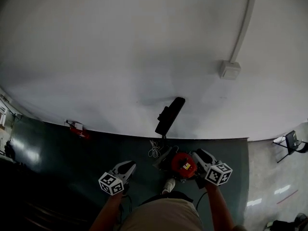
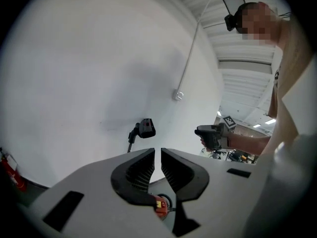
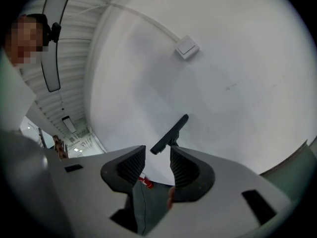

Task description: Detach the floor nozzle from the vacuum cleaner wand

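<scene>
The black floor nozzle stands tipped up against the white wall, on the upper end of a dark wand. It also shows in the left gripper view and the right gripper view, well beyond both sets of jaws. The red vacuum body sits on the dark floor below it. My left gripper is shut and empty, left of the vacuum body. My right gripper hovers at the body's right, its jaws drawn close with nothing between them.
A red fire extinguisher stands at the wall's foot on the left. A white switch box with a conduit is on the wall. A coiled cord lies by the vacuum. A black chair stands at far right.
</scene>
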A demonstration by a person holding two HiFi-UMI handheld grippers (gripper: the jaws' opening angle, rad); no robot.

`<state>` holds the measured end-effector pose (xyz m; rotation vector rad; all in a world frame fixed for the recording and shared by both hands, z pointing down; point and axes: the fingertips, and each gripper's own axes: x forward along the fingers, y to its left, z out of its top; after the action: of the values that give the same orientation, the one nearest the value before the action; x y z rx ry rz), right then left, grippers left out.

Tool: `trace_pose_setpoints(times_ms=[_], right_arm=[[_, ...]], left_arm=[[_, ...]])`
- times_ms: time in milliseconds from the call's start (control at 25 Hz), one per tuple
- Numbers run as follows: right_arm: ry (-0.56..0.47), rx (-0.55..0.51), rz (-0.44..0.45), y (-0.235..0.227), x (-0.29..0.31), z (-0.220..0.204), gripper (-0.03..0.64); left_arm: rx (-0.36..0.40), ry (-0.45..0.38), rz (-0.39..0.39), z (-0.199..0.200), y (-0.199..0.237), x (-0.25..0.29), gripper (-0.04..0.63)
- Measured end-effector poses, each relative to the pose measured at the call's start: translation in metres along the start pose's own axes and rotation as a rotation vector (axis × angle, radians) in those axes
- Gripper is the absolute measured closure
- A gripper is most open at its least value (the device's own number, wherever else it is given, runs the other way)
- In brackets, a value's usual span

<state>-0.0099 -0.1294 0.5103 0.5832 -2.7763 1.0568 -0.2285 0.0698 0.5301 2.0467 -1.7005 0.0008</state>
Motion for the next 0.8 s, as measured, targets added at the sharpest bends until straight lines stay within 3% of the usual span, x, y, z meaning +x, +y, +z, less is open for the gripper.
trace_pose_setpoints(times_ms=[240, 480, 640, 800], right_arm=[[-0.021, 0.054, -0.024, -0.027, 0.036, 0.011, 0.465], [-0.038, 0.101, -0.057, -0.038, 0.063, 0.011, 0.465], [-0.057, 0.11, -0.092, -0.032, 0.08, 0.014, 0.465], [-0.08, 0.117, -0.162, -0.031, 0.095, 0.025, 0.465]], left_arm=[[0.058, 0.05, -0.021, 0.015, 0.03, 0.044, 0.524], [0.089, 0.119, -0.074, 0.008, 0.062, 0.081, 0.523], [0.11, 0.171, -0.132, 0.003, 0.094, 0.112, 0.51], [0.178, 0.225, -0.214, 0.007, 0.118, 0.15, 0.497]])
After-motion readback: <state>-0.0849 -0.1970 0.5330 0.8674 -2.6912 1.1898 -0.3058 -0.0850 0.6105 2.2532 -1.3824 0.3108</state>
